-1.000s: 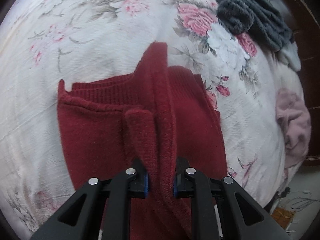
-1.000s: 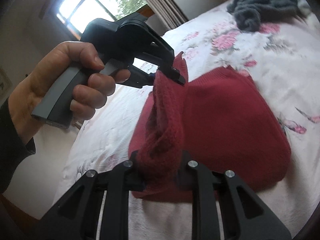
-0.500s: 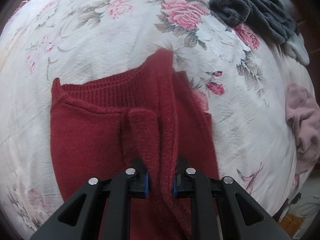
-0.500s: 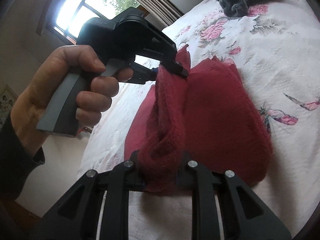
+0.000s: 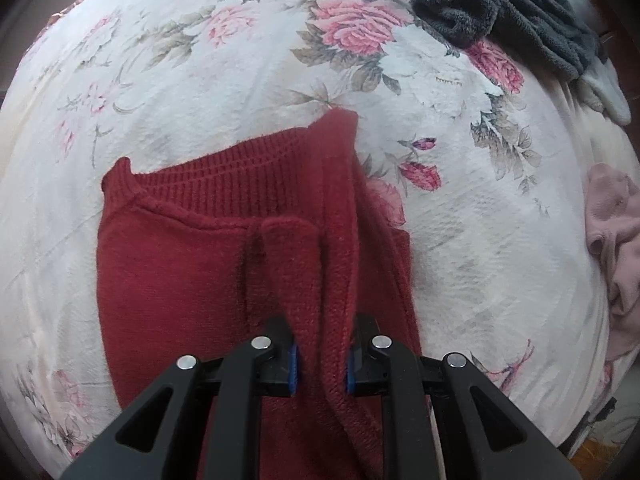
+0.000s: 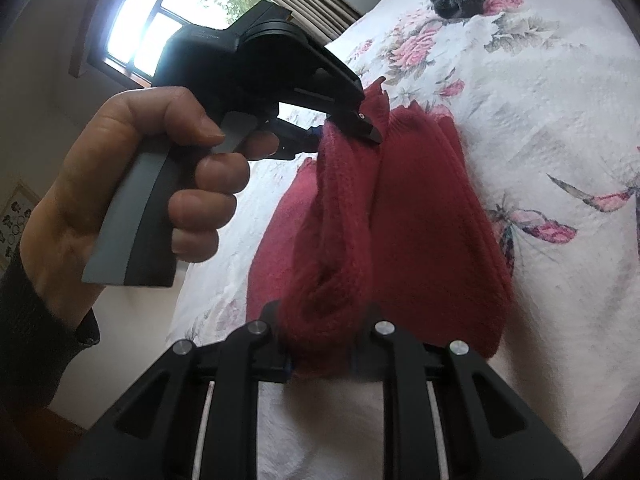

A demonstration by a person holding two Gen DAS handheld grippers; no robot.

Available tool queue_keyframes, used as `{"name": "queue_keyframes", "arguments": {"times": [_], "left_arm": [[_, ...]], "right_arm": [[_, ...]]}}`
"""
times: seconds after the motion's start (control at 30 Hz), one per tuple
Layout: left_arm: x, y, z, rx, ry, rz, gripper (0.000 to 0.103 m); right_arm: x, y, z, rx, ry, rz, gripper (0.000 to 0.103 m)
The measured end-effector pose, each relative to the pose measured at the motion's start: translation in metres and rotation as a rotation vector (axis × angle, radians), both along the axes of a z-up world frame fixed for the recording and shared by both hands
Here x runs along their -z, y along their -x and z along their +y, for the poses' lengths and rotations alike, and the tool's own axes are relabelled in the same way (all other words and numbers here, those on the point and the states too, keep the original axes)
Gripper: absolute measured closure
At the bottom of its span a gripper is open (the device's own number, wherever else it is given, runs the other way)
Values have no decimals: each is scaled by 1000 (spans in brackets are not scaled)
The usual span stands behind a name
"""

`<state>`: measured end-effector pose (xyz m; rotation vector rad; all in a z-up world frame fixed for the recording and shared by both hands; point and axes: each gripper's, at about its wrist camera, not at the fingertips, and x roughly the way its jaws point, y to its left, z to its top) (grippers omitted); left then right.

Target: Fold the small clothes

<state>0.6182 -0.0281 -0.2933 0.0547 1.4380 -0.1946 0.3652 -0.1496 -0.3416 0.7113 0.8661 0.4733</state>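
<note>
On the floral bedspread (image 5: 248, 92), near its middle: one red knitted garment (image 5: 172, 280), partly flat, ribbed band toward the far edge of the bed. One long fold of the red knit lifted off the flat part and stretched between the two grippers. Left gripper (image 5: 320, 360) clamped on one end of that fold, both blue-lined fingers (image 5: 293, 364) pressed against the cloth, no gap visible beside it. Right gripper (image 6: 324, 354) closed on the other end, a thick bunch of red knit filling the space between its two black fingers (image 6: 276, 340). In the right wrist view, also the left gripper (image 6: 362, 126) from the side, its tip biting the upper corner of the fold, held by one hand (image 6: 132, 184) wrapped around the grey handle, dark sleeve (image 6: 36, 336) at the wrist.

Elsewhere on the bedspread, counted: one dark grey fluffy garment (image 5: 500, 12) at the far right corner, crumpled, with something pale (image 5: 604, 92) just beside it, not clear whether a separate piece; one pink garment (image 5: 612, 232) at the right edge, crumpled, well apart from the red one. Three heaps of clothing in total, only the red one touched by the tools.

Behind the bed in the right wrist view: one window (image 6: 168, 12) with bright daylight, curtain beside it.
</note>
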Motion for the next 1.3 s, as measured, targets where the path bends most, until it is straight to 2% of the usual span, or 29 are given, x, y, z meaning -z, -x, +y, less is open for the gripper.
{"name": "queue_keyframes", "arguments": {"times": [0.3, 0.4, 0.5, 0.57, 0.67, 0.8, 1.03, 1.13, 1.3], "left_arm": [[7, 3, -6, -17, -1, -20, 85], [8, 3, -5, -22, 10, -25, 80], [8, 4, -7, -29, 30, -30, 71], [7, 5, -9, -21, 55, -43, 61], [2, 6, -7, -21, 112, -72, 53], [-11, 8, -1, -13, 176, -125, 49], [-34, 21, 24, 36, 270, -186, 43], [-40, 36, 42, 58, 307, -196, 41], [-35, 67, 83, 40, 379, -167, 40]], "right_arm": [[8, 2, -6, -19, -3, 42, 86], [11, 2, -9, -23, -16, 53, 86], [16, 2, -15, -23, -38, 80, 86], [20, 1, -19, -18, -59, 103, 84], [26, 0, -30, 0, -104, 133, 79], [32, -1, -40, 30, -120, 159, 72], [38, 2, -61, 112, -148, 190, 51], [44, 2, -69, 123, -191, 204, 51], [44, 0, -62, 98, -175, 208, 48]]}}
